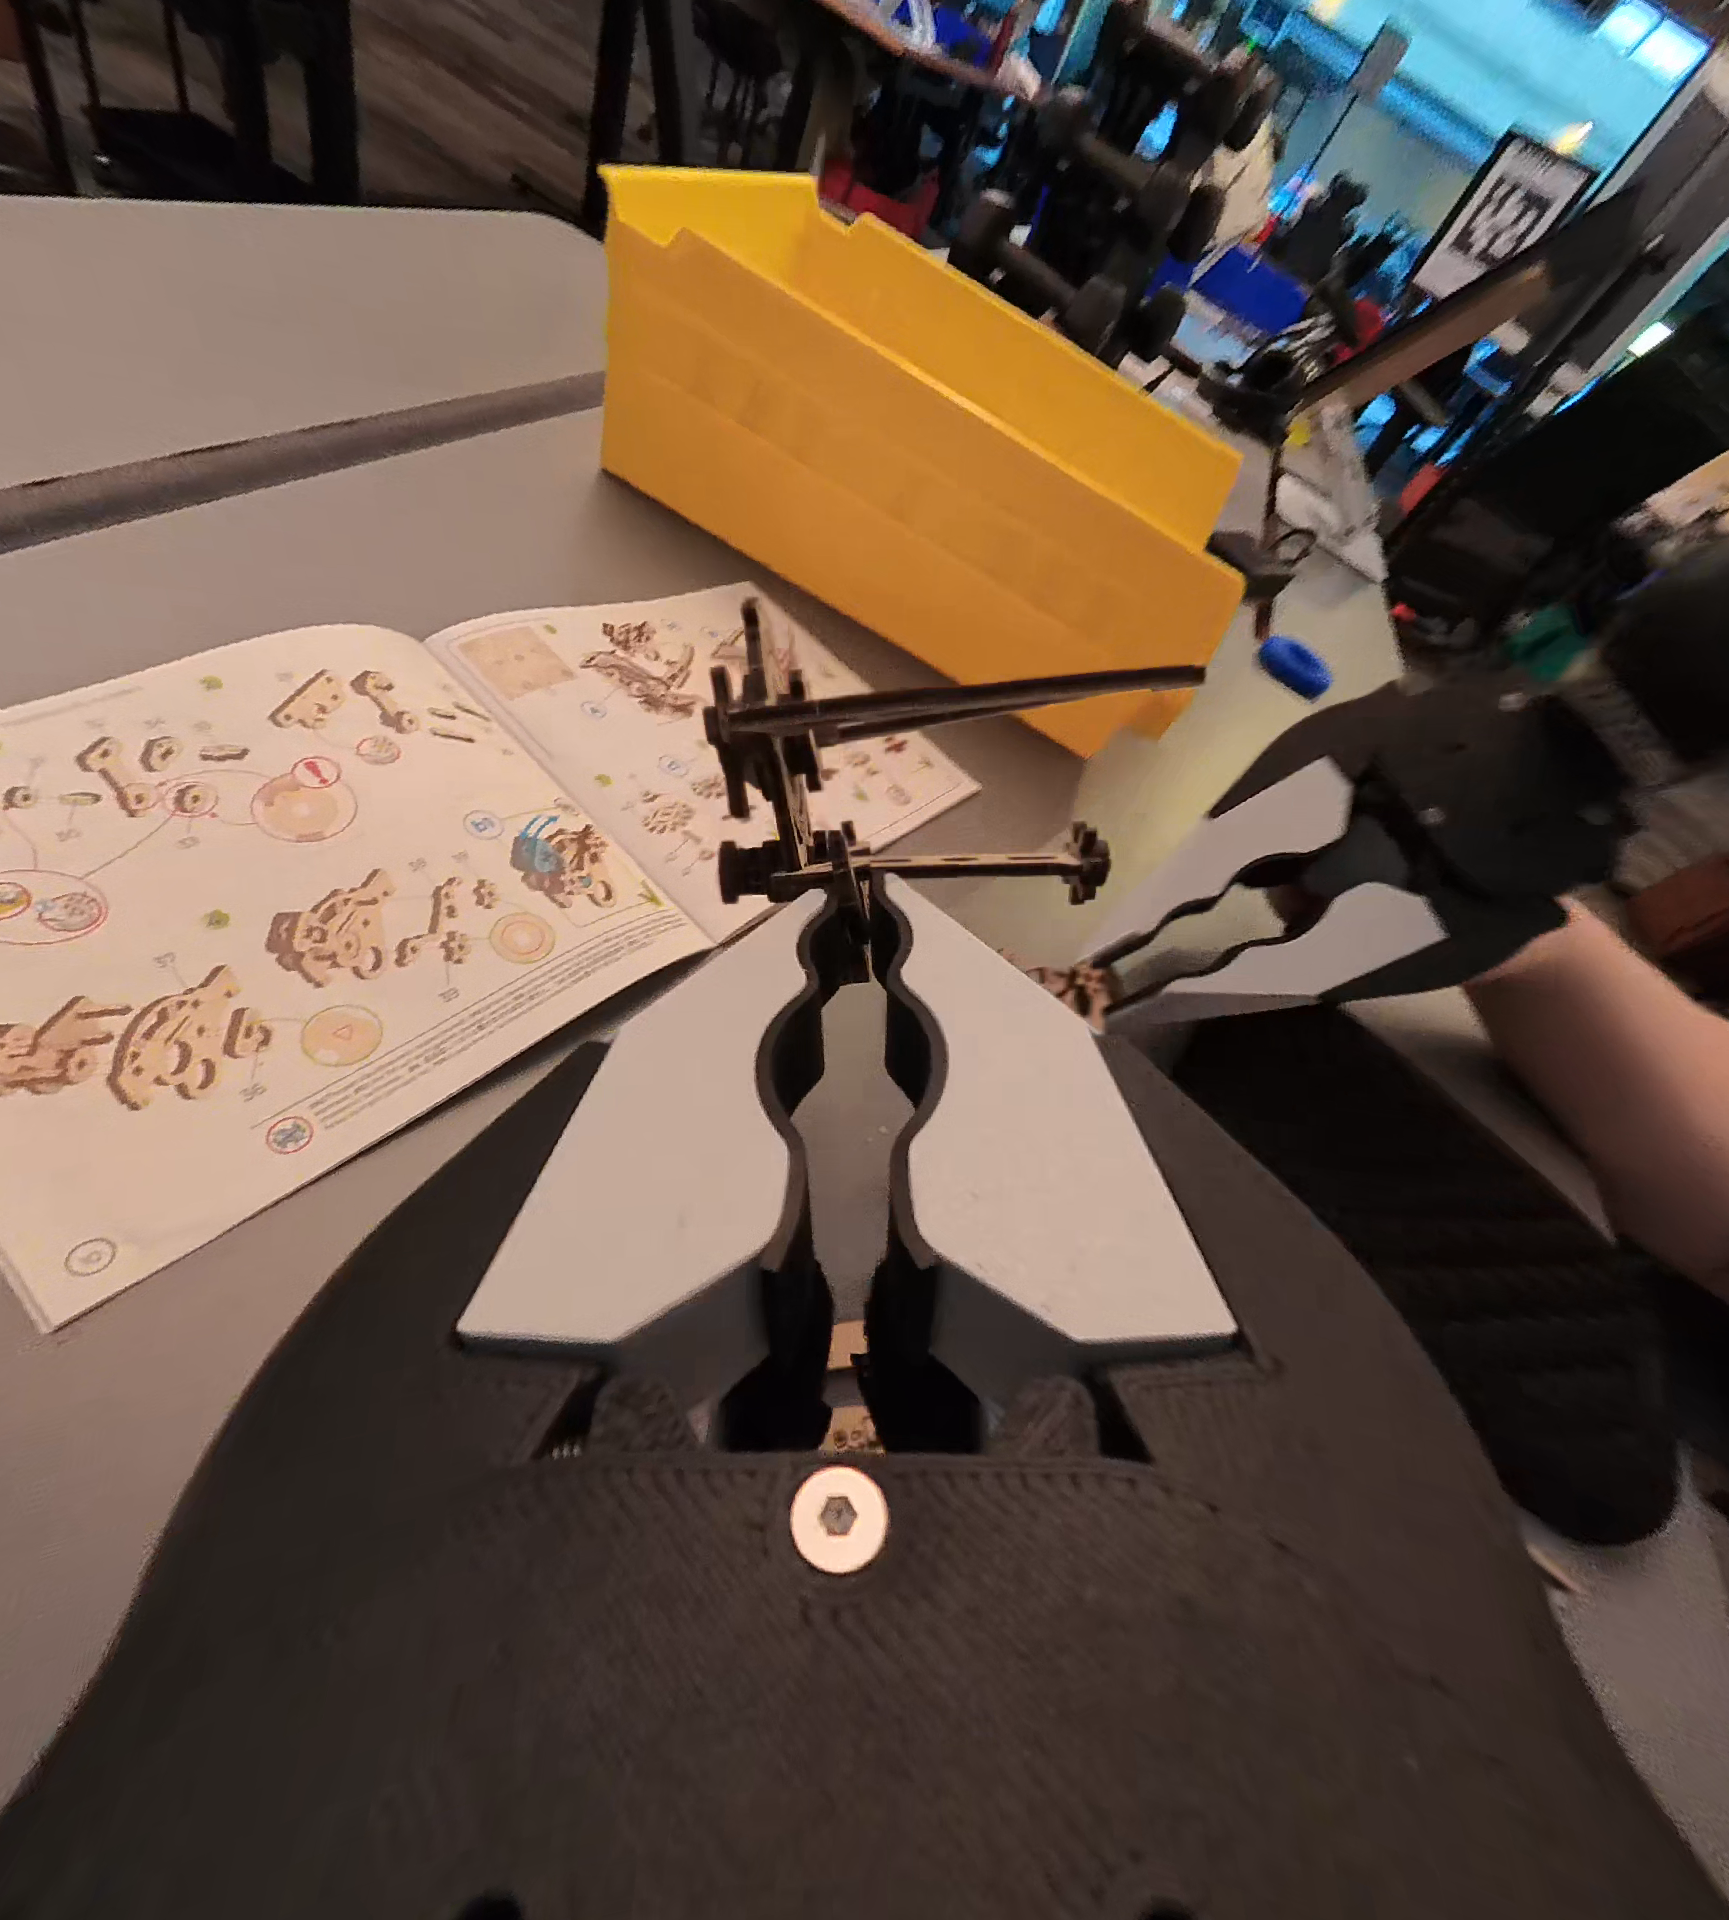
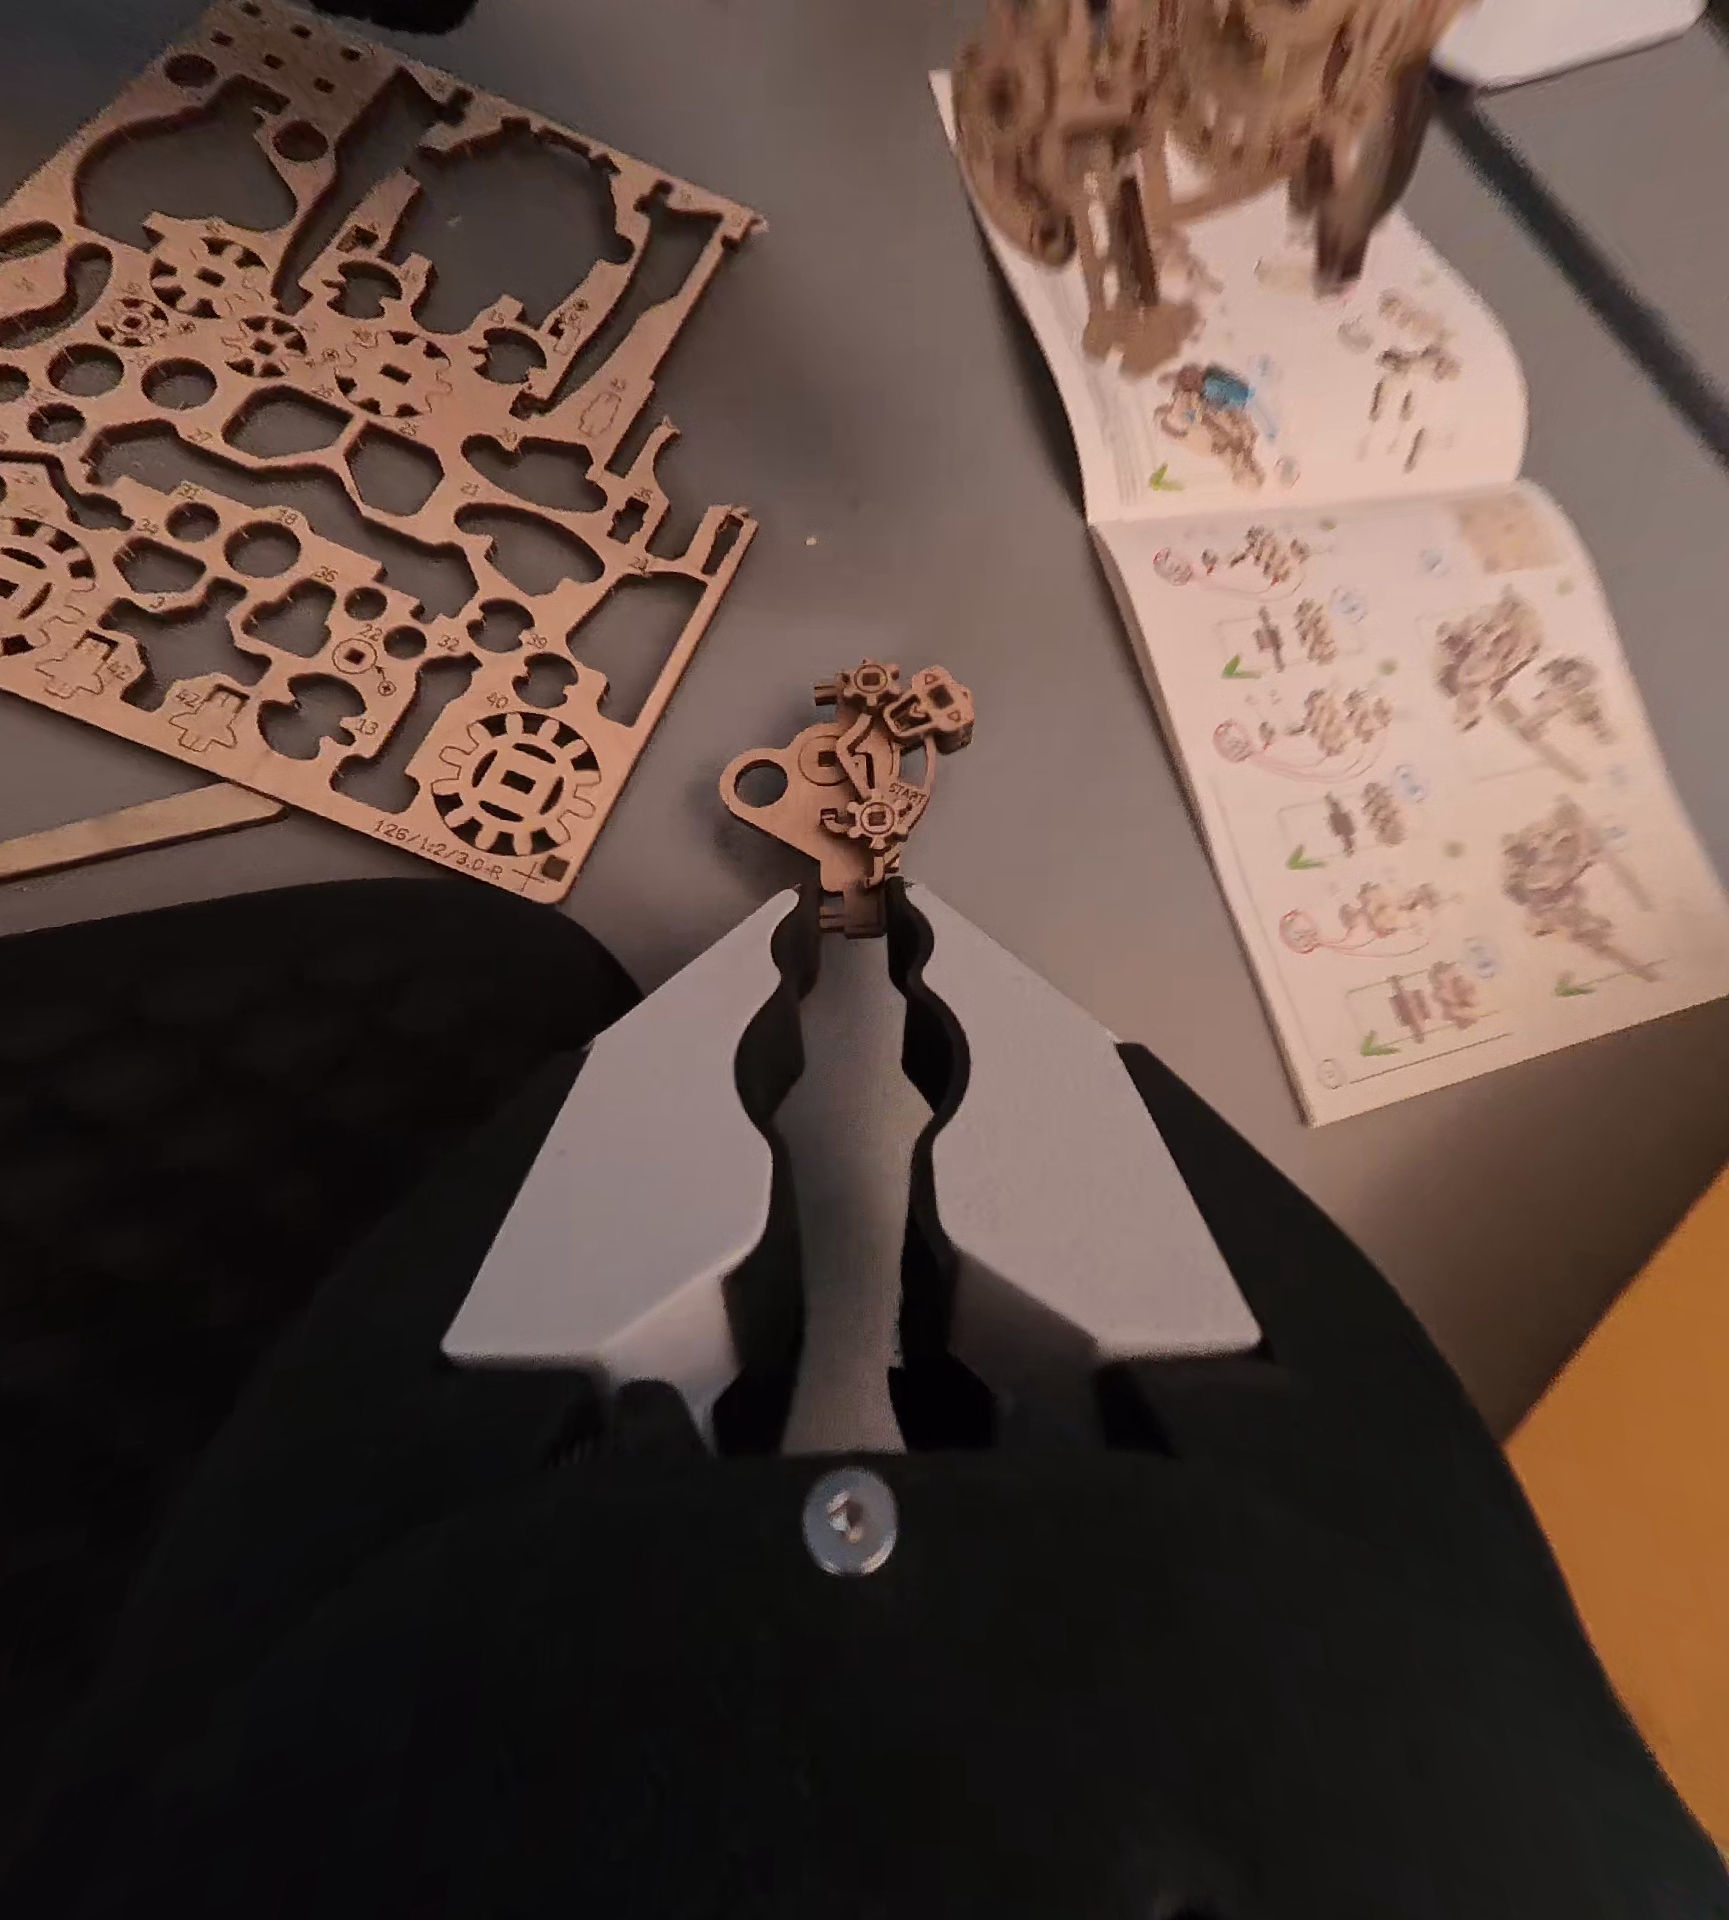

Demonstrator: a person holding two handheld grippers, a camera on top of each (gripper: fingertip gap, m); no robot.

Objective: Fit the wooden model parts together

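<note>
On my grey table (image 1: 216, 540), a yellow bin (image 1: 901, 447) stands far right; a small blue object (image 1: 1294, 667) lies past it.

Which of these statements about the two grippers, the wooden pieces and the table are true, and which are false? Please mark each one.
1. The left gripper is shut on a wooden frame held above the booklet. True.
2. The right gripper is open and holds nothing. False: its jaws are shut on a small wooden piece with little gears.
3. The yellow bin stands on the table beyond the booklet. True.
4. The booklet is closed. False: it lies open, with drawn assembly steps showing.
5. The wooden sheet still holds all its parts. False: most shapes are punched out, leaving holes.
</note>
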